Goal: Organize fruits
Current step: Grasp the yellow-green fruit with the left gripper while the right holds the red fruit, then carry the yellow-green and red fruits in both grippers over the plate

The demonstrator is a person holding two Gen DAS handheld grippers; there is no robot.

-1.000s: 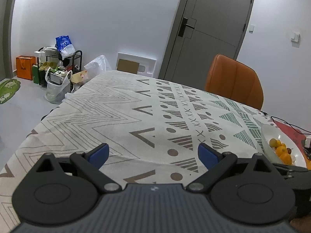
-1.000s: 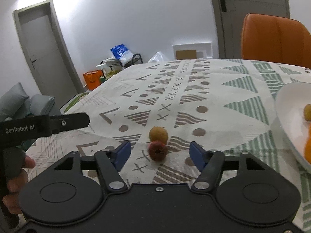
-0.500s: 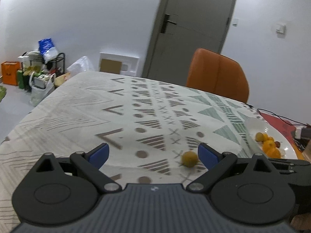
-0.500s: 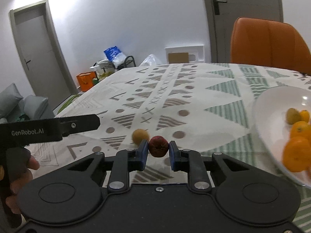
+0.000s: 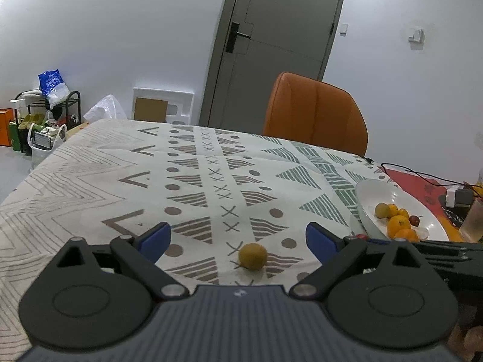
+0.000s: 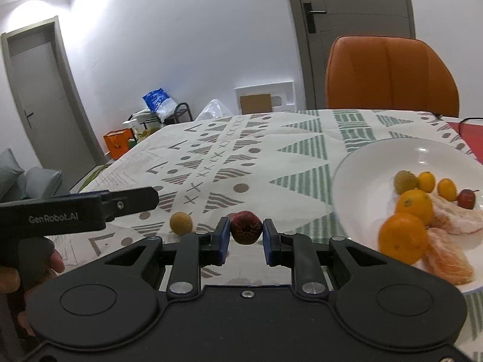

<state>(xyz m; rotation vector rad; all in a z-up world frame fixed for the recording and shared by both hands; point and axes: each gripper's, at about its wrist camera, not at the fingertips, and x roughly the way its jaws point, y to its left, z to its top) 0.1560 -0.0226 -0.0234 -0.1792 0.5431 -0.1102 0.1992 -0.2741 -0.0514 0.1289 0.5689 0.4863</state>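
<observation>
Your right tool (image 6: 246, 235) is clamped on a small dark red fruit (image 6: 246, 227), its blue pads pressing the fruit from both sides, and the fruit sits raised between them just above the patterned cloth of the worktop (image 6: 271, 157). Just to the left of that tool, a small yellow-brown fruit (image 6: 180, 223) lies on the cloth, apart from the pads. To the right of the tool stands the white plate (image 6: 362, 163), near the tool's right finger; on it you can see two oranges (image 6: 403, 238), peeled orange segments (image 6: 446, 259), two small yellow fruits (image 6: 426, 181), a greenish-yellow round fruit (image 6: 405, 182) and a small red fruit (image 6: 466, 199) with a stem. Your left tool (image 5: 238, 239) stands wide, with nothing gripped. The same yellow-brown fruit (image 5: 252, 255) lies on the cloth between its two blue pads, nearer the right-hand one and touching neither; it appears slightly closer to the camera than the fingertips. From the left wrist view the plate (image 5: 366, 199) is off to the right, beyond the left tool's right finger, and the right tool's body shows as a dark bar at the right edge, with a glimpse of the red fruit at its tip. In the right wrist view your left hand (image 6: 27, 268) wraps the handle of the left tool at the left edge, its black finger reaching over the cloth towards the yellow-brown fruit. An orange chair (image 6: 389, 75) stands at the far side of the worktop.
</observation>
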